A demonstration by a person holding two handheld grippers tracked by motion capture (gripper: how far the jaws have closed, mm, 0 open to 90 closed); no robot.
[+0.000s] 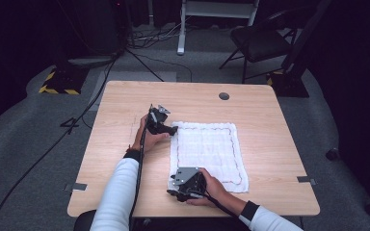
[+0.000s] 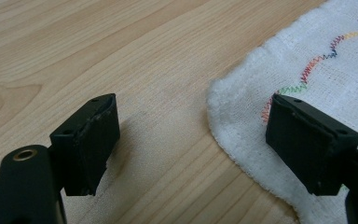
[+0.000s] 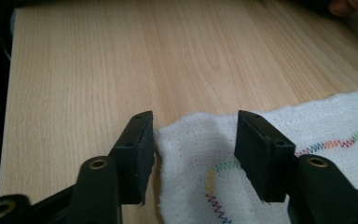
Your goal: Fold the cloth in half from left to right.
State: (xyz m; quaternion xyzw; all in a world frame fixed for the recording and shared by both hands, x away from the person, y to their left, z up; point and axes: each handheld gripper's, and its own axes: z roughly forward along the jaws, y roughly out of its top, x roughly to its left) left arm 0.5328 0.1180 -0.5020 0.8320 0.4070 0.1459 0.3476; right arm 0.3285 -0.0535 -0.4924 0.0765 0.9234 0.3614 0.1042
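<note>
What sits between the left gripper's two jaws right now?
In the left gripper view, bare table and the white cloth's corner edge lie between the left gripper's open jaws.

Your left gripper (image 1: 172,129), held by your left hand (image 1: 149,137) at the end of a white-sleeved forearm, points right with its black fingers (image 2: 89,142) spread wide. Your right gripper (image 1: 173,192), in your right hand (image 1: 212,185), points left, fingers (image 3: 135,156) parted, low over the tabletop.
</note>
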